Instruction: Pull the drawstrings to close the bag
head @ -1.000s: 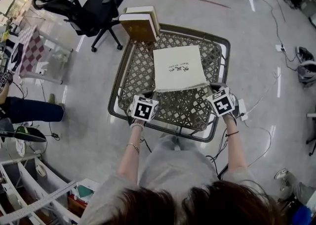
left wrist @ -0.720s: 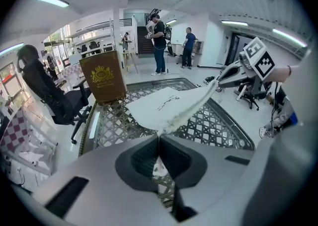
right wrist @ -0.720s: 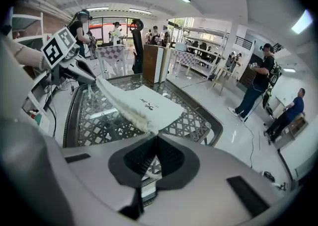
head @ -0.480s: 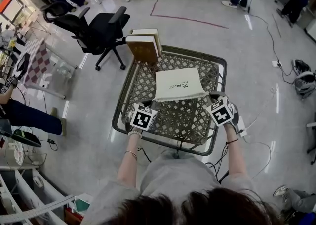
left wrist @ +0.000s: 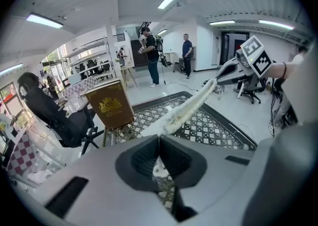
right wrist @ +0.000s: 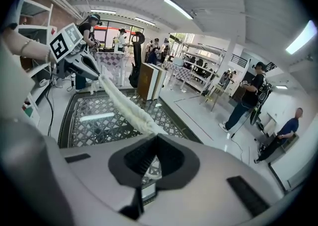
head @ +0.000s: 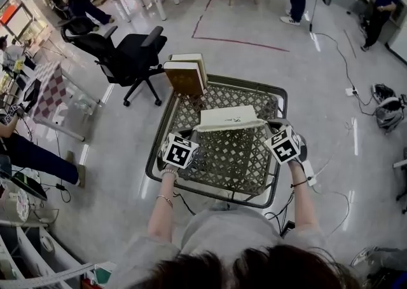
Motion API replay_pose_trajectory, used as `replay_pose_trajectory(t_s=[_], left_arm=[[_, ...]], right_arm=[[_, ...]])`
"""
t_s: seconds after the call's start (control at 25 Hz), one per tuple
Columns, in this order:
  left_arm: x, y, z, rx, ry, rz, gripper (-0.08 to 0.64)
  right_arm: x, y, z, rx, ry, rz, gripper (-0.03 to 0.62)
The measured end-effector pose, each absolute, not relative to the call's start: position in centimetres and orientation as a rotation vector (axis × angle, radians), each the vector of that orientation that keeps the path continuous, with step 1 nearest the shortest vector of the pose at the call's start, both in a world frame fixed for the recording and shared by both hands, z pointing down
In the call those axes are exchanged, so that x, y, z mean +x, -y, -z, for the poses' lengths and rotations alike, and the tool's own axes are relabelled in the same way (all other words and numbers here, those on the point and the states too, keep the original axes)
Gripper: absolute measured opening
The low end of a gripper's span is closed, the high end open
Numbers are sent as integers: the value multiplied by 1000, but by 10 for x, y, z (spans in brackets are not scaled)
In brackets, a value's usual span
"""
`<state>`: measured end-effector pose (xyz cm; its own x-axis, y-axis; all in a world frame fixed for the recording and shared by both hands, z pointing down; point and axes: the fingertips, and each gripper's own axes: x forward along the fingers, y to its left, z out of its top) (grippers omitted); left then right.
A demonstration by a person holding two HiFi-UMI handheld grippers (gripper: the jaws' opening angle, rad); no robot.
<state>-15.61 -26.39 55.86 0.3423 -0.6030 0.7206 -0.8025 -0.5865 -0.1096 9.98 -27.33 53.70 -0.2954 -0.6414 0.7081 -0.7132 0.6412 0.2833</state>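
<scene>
A cream cloth bag [head: 230,117] with small dark print hangs raised over the metal lattice table [head: 232,161], strung between my two grippers. Its gathered mouth [left wrist: 191,106] runs as a bunched cream band from one gripper to the other. At the bag's left end my left gripper [head: 197,133] is shut on the drawstring there, and cord shows between its pads [left wrist: 158,143]. My right gripper [head: 271,126] is shut on the drawstring at the right end [right wrist: 155,140]. Each gripper view shows the other gripper, the right one [left wrist: 226,75] and the left one [right wrist: 88,70], at the band's far end.
Two thick brown books [head: 186,73] stand upright at the table's far left corner. A black office chair [head: 127,46] sits on the floor left of the table. Cables and a power strip [head: 310,172] lie on the floor at right. People stand farther back.
Both grippers have risen with the bag's mouth held between them. The bag, which lay flat on the lattice, has lifted off it and now shows more edge-on.
</scene>
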Motion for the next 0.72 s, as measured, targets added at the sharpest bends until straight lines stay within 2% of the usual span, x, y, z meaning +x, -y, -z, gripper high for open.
replay_pose_trajectory(t_s=[0.72], left_arm=[[-156, 283, -494, 2454, 1367, -1052, 28]], right_arm=[[100, 285, -478, 1125, 2055, 41, 23]])
